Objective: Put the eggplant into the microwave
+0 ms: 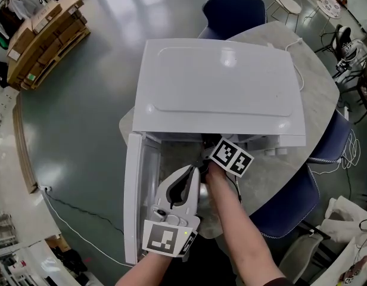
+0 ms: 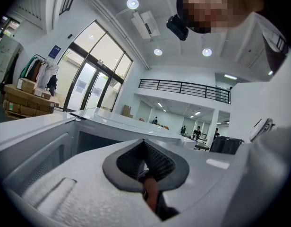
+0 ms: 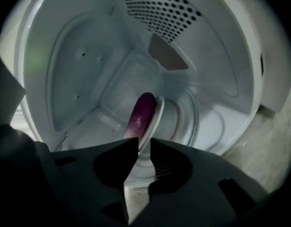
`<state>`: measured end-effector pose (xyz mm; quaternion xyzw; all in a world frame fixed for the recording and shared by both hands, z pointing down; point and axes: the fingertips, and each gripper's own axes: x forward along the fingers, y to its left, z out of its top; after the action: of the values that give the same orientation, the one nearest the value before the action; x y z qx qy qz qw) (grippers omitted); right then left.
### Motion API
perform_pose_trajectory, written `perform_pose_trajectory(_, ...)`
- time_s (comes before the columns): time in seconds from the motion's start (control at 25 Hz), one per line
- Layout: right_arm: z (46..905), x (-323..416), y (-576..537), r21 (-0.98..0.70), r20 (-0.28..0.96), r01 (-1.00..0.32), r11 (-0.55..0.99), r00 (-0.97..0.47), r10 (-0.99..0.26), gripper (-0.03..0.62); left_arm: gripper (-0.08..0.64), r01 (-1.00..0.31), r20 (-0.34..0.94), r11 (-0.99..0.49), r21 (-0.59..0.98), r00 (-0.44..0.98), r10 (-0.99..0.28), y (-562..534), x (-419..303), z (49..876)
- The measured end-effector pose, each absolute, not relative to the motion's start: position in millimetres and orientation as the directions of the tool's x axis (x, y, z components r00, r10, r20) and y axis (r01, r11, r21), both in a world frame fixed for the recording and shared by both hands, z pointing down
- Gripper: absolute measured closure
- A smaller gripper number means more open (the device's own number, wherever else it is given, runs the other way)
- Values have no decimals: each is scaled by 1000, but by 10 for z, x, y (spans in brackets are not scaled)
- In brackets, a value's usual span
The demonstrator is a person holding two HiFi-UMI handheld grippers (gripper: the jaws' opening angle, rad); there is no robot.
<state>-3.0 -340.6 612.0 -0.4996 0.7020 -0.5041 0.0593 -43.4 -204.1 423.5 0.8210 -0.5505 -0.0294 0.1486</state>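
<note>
Eggplant (image 3: 141, 111) lies on a white plate (image 3: 156, 115) inside the microwave (image 1: 222, 85), purple and glossy, over the round glass turntable (image 3: 195, 119) on the cavity floor. Your right gripper (image 3: 144, 143) reaches in through the open front. Its jaws stand apart with a narrow gap, and the near rim of the plate sits in that gap at the tips, though you cannot tell from this view whether it touches either pad. That view is rolled, so the plate and eggplant show tilted and almost edge-on. From above, only the right gripper's marker cube (image 1: 232, 158) and your forearm show at the mouth of the oven. Your left gripper (image 1: 194, 170) sits just beside it, low in front of the cavity, jaws brought together at the tips and holding nothing. The microwave door (image 1: 134, 195) hangs open on your left. The oven stands on a pale round table (image 1: 317, 88).
</note>
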Motion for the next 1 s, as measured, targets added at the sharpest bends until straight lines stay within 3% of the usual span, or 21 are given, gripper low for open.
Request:
perform_pose_trajectory(0.2, 6120, -32, -3397, -561, 487, -818, 128, -451, -747, 499, 552, -894, 116, -356, 273, 398, -910, -2031, -420, 4229)
perform_pose_trajectory(0.4, 6065, 6, -3397, -379, 505, -902, 205, -388, -771, 479, 552, -891, 121, -361, 275, 405, -906, -2026, -401, 4245)
perform_pose_trajectory(0.76, 5881, 108, -3167, -423, 457, -883, 204, -403, -793, 486, 552, -881, 136, -373, 292, 425, -895, -1994, -370, 4285)
perform_pose_trajectory(1.0, 5534, 160, -2728, -453, 437, -860, 234, -443, -783, 584, 552, -861, 140, -400, 313, 459, -878, -1826, -332, 4199)
